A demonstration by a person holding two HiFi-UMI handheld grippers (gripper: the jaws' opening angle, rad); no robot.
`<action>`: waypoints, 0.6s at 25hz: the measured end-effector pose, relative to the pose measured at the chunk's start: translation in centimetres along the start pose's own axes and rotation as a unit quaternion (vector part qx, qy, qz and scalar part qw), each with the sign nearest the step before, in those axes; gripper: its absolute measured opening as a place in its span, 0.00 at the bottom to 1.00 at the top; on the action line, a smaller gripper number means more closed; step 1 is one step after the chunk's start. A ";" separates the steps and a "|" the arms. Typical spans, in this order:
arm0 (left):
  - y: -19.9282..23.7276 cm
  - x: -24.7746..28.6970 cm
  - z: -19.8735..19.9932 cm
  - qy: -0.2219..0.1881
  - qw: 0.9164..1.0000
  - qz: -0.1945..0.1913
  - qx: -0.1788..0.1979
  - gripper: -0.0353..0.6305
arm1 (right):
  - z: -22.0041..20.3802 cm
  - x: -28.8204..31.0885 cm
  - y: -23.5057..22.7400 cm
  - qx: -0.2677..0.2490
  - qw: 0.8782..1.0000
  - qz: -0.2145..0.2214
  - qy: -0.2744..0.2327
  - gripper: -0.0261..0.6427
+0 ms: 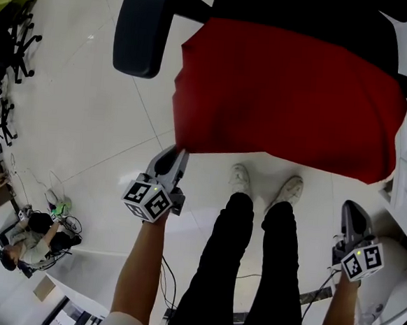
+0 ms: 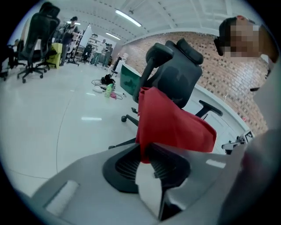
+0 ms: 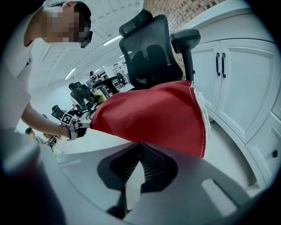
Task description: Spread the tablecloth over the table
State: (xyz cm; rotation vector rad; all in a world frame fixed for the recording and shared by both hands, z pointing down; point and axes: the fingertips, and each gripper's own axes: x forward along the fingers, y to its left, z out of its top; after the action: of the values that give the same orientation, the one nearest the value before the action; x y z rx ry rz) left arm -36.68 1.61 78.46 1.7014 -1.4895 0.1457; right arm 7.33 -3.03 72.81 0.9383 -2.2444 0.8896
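A red tablecloth (image 1: 286,95) lies draped over the seat of a black office chair (image 1: 140,27), and its edges hang down. My left gripper (image 1: 180,151) is at the cloth's near left corner. In the left gripper view that corner of the tablecloth (image 2: 171,123) runs down between the jaws of the left gripper (image 2: 144,154), which pinch it. My right gripper (image 1: 349,204) is low at the right, a little short of the cloth's right corner. In the right gripper view the right gripper (image 3: 139,144) is shut with nothing visible between its jaws, and the tablecloth (image 3: 149,114) hangs just beyond its tips.
My legs and white shoes (image 1: 264,188) stand between the grippers, close to the chair. White cabinets (image 3: 237,83) stand right of the chair. More office chairs (image 1: 10,38) are at the far left, and a person (image 1: 29,239) sits on the floor there among cables.
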 end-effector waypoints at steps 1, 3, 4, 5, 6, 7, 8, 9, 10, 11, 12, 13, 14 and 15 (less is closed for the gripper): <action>-0.1 -0.3 0.0 0.003 1.000 0.004 0.012 0.11 | 0.0 -0.1 0.0 0.002 1.000 -0.001 -0.001 0.05; -0.5 -0.6 0.0 0.009 1.000 0.000 0.024 0.08 | 0.0 -0.5 -0.2 0.007 1.000 -0.010 -0.002 0.05; -0.7 -0.6 -0.1 0.012 1.000 -0.002 0.024 0.08 | 0.1 -0.9 -0.5 0.010 1.000 -0.018 -0.004 0.05; -0.7 -0.8 0.0 0.015 1.000 -0.001 0.024 0.08 | 0.1 -1.0 -0.9 0.015 1.000 -0.027 -0.007 0.05; -0.6 -1.1 0.2 0.017 0.999 0.004 0.027 0.08 | 0.0 -1.0 -1.5 0.022 0.999 -0.035 -0.013 0.05; -0.4 -1.6 0.5 0.019 0.999 0.013 0.031 0.07 | -0.3 -0.8 -2.2 0.032 0.998 -0.044 -0.021 0.05; -0.3 -2.1 0.8 0.022 0.999 0.022 0.037 0.07 | -0.6 -0.8 -3.1 0.045 0.997 -0.054 -0.027 0.05; -0.5 -2.5 1.0 0.023 0.998 0.030 0.041 0.07 | -1.0 -1.1 -4.2 0.059 0.996 -0.066 -0.033 0.05; -0.8 -2.8 1.2 0.023 0.998 0.034 0.044 0.07 | -1.4 -1.5 -5.6 0.072 0.994 -0.078 -0.037 0.05; -1.2 -2.9 1.2 0.023 0.998 0.037 0.046 0.07 | -1.9 -1.9 -6.9 0.082 0.992 -0.089 -0.039 0.05; -1.4 -2.9 1.3 0.023 0.998 0.040 0.047 0.07 | -2.3 -2.2 -8.2 0.090 0.990 -0.097 -0.040 0.09; -1.5 -3.0 1.3 0.024 0.998 0.042 0.048 0.07 | -2.8 -2.2 -9.3 0.097 0.989 -0.103 -0.039 0.18; -1.6 -3.0 1.4 0.025 0.997 0.045 0.049 0.07 | -3.3 -2.1 -10.2 0.100 0.989 -0.106 -0.036 0.24; -1.7 -3.0 1.4 0.026 0.997 0.048 0.051 0.07 | -3.8 -1.9 -11.1 0.100 0.989 -0.108 -0.032 0.33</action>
State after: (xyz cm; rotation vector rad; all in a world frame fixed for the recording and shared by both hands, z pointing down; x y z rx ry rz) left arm -36.67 2.88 75.00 1.6939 -1.5475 0.3208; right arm 17.75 -5.45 77.90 1.2908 -2.0824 1.0099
